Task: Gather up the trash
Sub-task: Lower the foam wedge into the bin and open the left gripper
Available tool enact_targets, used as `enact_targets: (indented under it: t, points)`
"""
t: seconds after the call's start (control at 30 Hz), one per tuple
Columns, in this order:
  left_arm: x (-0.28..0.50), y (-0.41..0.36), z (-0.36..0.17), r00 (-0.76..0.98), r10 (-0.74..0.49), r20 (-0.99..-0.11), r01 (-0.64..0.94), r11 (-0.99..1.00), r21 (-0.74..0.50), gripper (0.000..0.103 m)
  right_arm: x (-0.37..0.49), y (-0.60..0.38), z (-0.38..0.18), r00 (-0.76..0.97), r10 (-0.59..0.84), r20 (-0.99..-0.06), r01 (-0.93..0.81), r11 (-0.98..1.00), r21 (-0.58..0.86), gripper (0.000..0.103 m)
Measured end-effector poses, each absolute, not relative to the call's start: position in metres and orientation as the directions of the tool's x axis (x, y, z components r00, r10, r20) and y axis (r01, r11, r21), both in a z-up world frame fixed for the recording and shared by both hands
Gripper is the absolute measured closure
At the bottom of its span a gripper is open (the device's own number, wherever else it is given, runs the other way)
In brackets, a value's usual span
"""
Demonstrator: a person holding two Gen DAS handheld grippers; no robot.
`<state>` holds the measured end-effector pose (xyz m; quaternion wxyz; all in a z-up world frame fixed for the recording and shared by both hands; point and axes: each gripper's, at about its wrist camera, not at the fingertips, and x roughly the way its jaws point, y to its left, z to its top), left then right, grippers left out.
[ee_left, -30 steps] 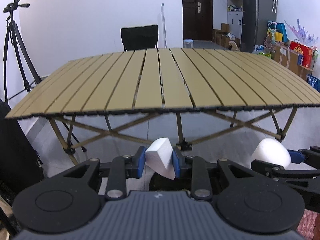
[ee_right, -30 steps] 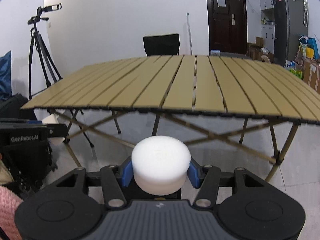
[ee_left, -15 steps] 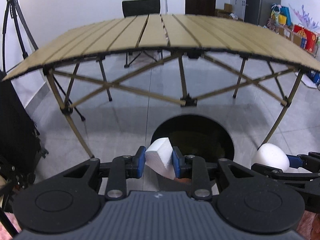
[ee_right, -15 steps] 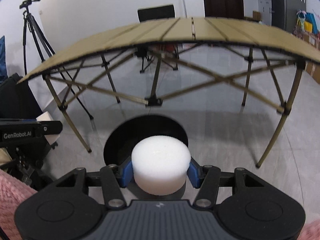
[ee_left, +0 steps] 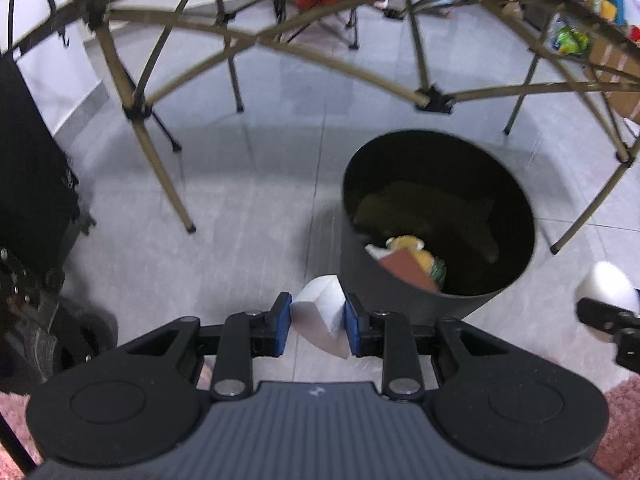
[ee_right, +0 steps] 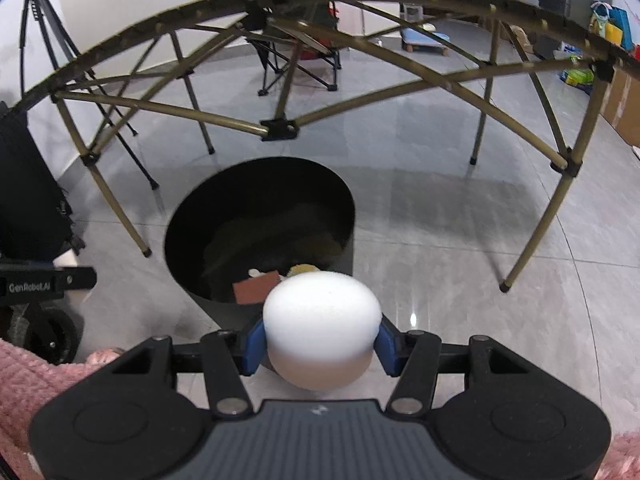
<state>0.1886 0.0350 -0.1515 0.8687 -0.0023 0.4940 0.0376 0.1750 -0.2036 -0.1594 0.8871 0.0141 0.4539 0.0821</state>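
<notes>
The left gripper [ee_left: 314, 322] clamps a white foam wedge [ee_left: 320, 316] between its blue pads, jaws narrow. The black bin [ee_left: 400, 296] stands just ahead and to its right (scraps lie inside). The right gripper [ee_right: 322, 346] grips a round white foam puck [ee_right: 322, 324], jaws about half apart; the bin [ee_right: 224, 312] sits ahead, slightly left.

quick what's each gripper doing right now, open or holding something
Left gripper: closed on a white foam wedge.
Right gripper: closed on a round white foam piece.
</notes>
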Motion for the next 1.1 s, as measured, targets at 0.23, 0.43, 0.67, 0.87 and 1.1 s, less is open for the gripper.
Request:
enact_targets:
  t: [0.23,0.43,0.67,0.87,1.1]
  points:
    - [0.202,0.039,-0.163,0.468,0.088,-0.879,-0.087,0.995,0.053,0.075,0.188,-0.21,-0.171,0.56,0.13,-0.818,-0.097,0.991,0.092,0.049]
    - [0.214,0.038,-0.166,0.449,0.111,-0.887,-0.104,0.992,0.072,0.075,0.203,-0.216,-0.184,0.539,0.111,-0.835,-0.067,0.994,0.089,0.049]
    - [0.23,0.031,-0.165,0.447,0.126,-0.885,-0.117,0.99,0.082,0.075,0.217,-0.222,-0.193,0.529,0.098,-0.843,-0.041,0.995,0.09,0.049]
    - [0.249,0.01,-0.164,0.448,0.101,-0.888,-0.095,0.993,0.066,0.075,0.227,-0.229,-0.2,0.526,0.086,-0.846,-0.019,0.996,0.09,0.049]
    - [0.275,-0.02,-0.164,0.453,0.088,-0.887,-0.072,0.995,0.062,0.075,0.237,-0.245,-0.206,0.539,0.057,-0.84,0.022,0.996,0.082,0.049]
